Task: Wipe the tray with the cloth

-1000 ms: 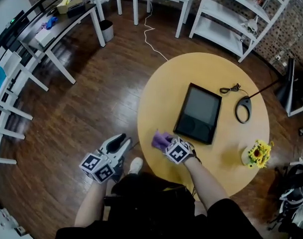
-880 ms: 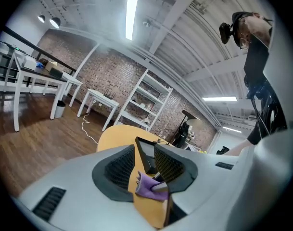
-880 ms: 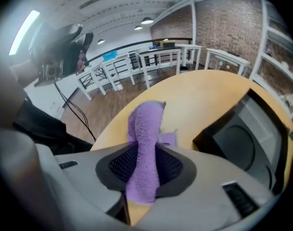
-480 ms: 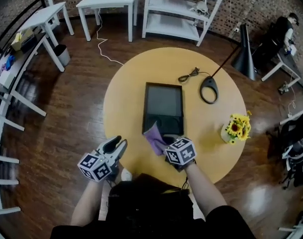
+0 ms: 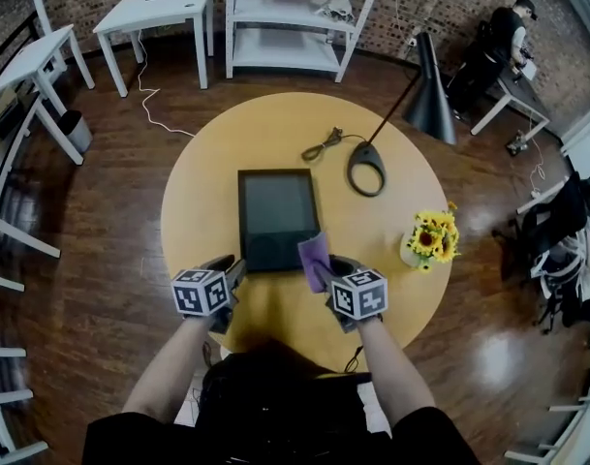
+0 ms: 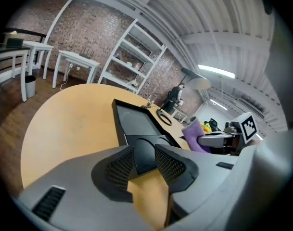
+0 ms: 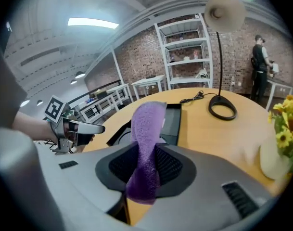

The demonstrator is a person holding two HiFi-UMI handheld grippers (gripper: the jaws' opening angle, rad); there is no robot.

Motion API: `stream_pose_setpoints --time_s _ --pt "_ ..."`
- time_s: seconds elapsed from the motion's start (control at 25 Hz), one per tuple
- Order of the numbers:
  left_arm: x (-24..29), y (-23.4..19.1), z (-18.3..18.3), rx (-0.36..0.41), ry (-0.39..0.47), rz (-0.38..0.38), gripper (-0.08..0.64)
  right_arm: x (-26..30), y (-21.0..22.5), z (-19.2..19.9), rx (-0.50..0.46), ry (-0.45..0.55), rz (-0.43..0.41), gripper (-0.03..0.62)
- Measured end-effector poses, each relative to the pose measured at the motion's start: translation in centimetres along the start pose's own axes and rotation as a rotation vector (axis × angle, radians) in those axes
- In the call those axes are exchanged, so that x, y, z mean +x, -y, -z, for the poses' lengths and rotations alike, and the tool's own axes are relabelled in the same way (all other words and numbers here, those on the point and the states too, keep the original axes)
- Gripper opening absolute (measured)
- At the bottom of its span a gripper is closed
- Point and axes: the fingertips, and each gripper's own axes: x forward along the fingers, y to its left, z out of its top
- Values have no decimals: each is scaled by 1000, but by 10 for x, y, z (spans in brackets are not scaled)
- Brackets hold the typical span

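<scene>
One tray (image 5: 273,211) — one cloth (image 5: 316,258)

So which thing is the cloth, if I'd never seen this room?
Find the round yellow table with a dark rectangular tray on it. At the tray's near right corner the right gripper, whose jaws have just been closing, pinches the cloth: a purple strip sticking up, the only purple thing there.
</scene>
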Motion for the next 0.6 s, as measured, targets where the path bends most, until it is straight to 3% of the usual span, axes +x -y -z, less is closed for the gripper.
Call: stream_pose_setpoints --time_s 0.2,0.36,0.48,0.6 --pt "35 -24 15 22 -137 -129 146 15 41 -6 33 -24 114 101" --pt "56 -22 32 59 -274 -193 135 39 56 1 41 -101 141 101" --pt "56 -21 32 54 -263 -195 120 55 62 20 4 -212 179 101" --pt "51 -27 34 -45 -223 -164 120 60 64 28 -26 -237 195 101"
